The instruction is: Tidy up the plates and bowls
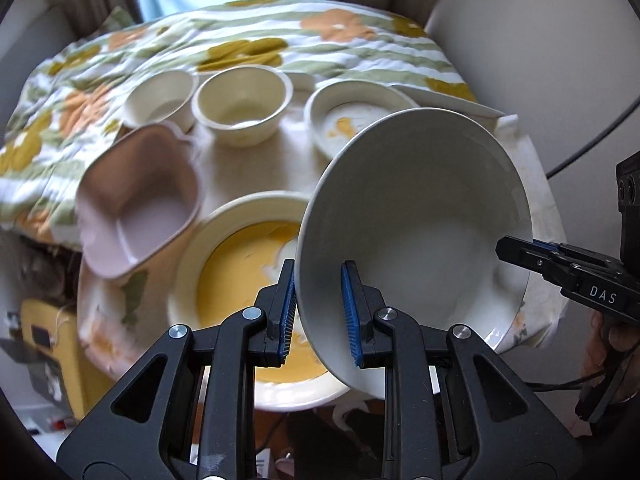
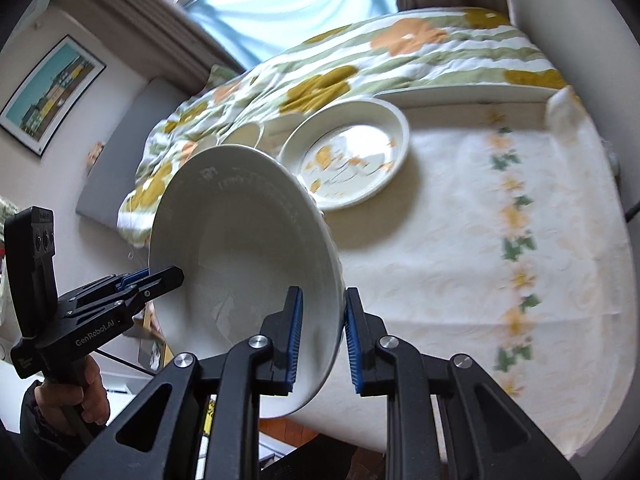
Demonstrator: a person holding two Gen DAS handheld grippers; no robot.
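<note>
A large white bowl (image 1: 420,216) (image 2: 248,260) hangs tilted above the table, held by its rim from two sides. My left gripper (image 1: 320,312) is shut on the rim at the bowl's near left edge, one pad inside and one outside. My right gripper (image 2: 322,340) is shut on the opposite rim and shows in the left wrist view at the bowl's right edge (image 1: 516,250). The left gripper (image 2: 160,276) appears at the bowl's left in the right wrist view. Below the bowl sits a cream plate with a yellow centre (image 1: 240,264).
A pink square bowl (image 1: 140,200) and two cream bowls (image 1: 160,96) (image 1: 242,104) stand at the back left. A small plate with an orange pattern (image 1: 352,120) (image 2: 348,152) and a white rectangular tray (image 2: 460,94) lie behind. A flowered quilt (image 2: 400,52) borders the table's cloth (image 2: 460,240).
</note>
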